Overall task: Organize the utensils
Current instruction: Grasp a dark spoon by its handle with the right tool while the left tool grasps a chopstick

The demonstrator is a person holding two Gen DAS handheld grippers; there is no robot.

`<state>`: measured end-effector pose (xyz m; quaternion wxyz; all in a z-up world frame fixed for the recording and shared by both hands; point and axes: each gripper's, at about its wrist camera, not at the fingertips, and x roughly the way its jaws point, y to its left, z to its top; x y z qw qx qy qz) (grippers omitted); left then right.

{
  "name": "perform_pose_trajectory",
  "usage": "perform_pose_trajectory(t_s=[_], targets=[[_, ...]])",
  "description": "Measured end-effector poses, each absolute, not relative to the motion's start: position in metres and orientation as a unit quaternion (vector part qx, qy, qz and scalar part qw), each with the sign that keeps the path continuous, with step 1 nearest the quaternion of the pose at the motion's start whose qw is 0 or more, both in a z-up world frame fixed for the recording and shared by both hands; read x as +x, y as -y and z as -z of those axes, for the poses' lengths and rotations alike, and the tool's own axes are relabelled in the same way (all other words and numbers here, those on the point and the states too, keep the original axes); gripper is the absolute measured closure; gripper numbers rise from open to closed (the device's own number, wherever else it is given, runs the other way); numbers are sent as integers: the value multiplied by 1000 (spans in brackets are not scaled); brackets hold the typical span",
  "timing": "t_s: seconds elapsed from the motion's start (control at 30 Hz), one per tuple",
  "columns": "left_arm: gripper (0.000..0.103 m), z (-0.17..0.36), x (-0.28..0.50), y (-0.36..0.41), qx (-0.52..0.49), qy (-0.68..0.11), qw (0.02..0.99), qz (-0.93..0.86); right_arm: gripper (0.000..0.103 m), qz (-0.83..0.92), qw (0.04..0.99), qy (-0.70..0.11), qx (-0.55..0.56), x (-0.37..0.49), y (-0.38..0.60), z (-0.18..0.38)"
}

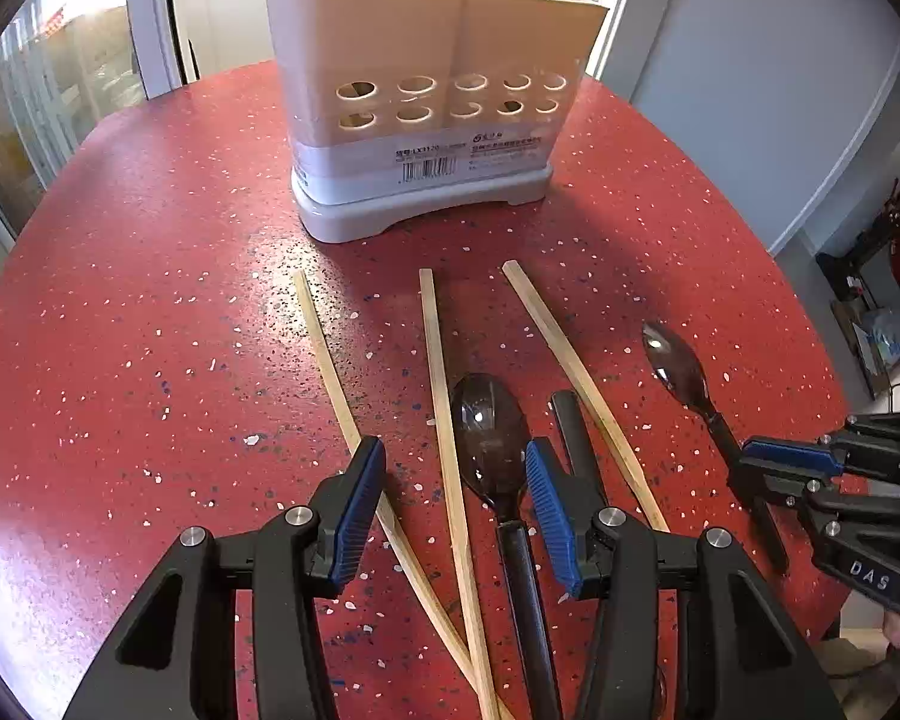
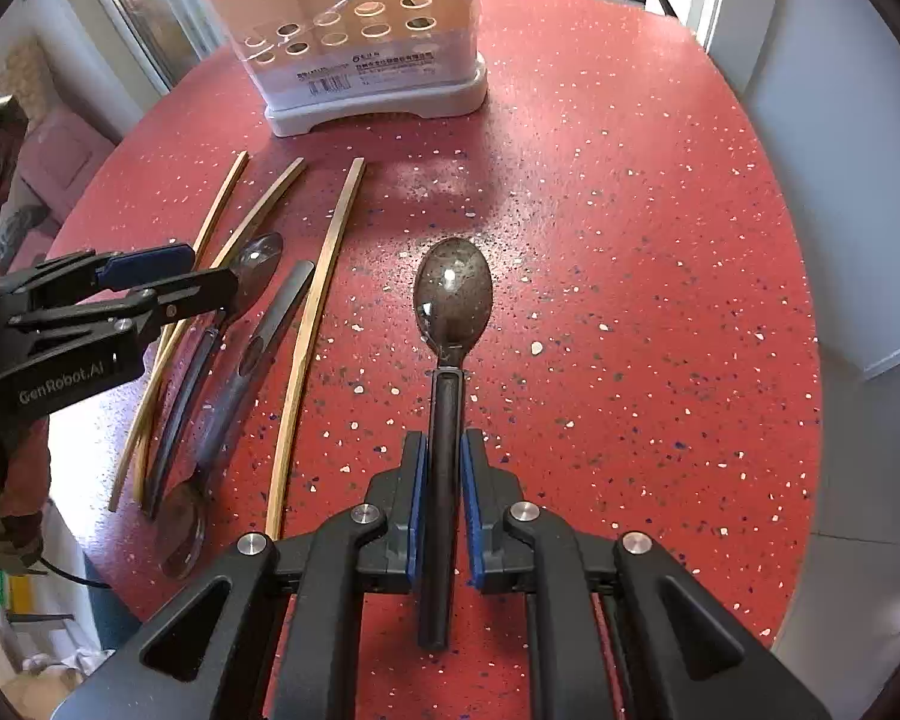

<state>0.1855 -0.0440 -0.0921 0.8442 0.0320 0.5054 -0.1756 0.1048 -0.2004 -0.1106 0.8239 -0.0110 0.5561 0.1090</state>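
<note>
Spoon (image 2: pixel 450 324) sits clamped in the right gripper (image 2: pixel 444 504): blue pads pinch the black handle, bowl pointing straight ahead off the fingertips, long axis in line with the fingers. White utensil caddy (image 2: pixel 354 42) stands ahead and to the left of that gripper, well apart, so my read is the coming move is a lift, swing forward-left, then tip the spoon upright to drop it in. Left gripper (image 1: pixel 456 486) is spread wide and grasps nothing; it hovers over the loose pile, a second spoon (image 1: pixel 492 444) lying between its fingers with handle running back under the tool, and the caddy dead ahead of it. Three bamboo chopsticks (image 1: pixel 438 396) fan out forward from beneath it, all roughly along its finger axis. Left is nearer the pile; right already has its load. Left wrist view shows dark utensils already standing in the caddy's top, and the right gripper side-on closed on the spoon handle. Right wrist view shows what left mostly hides: a third spoon (image 2: pixel 180 528), clear bowl toward the camera, lying between the chopsticks on the red speckled table (image 2: pixel 630 240).
</note>
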Motion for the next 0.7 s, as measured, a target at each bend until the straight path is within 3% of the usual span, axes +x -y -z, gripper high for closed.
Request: perform_pose_trajectory(t_s=[0.3, 0.4, 0.63, 0.7], targets=[[26, 90, 193, 40, 28, -515, 836, 186, 77, -106, 802, -587, -2, 133, 197, 110], [37, 90, 198, 43, 40, -521, 832, 188, 77, -102, 796, -597, -5, 142, 192, 110], [41, 89, 210, 45, 40, -537, 818, 200, 77, -83, 776, -624, -41, 163, 172, 111], [54, 87, 212, 47, 39, -541, 813, 214, 80, -80, 773, -626, -62, 167, 164, 112]])
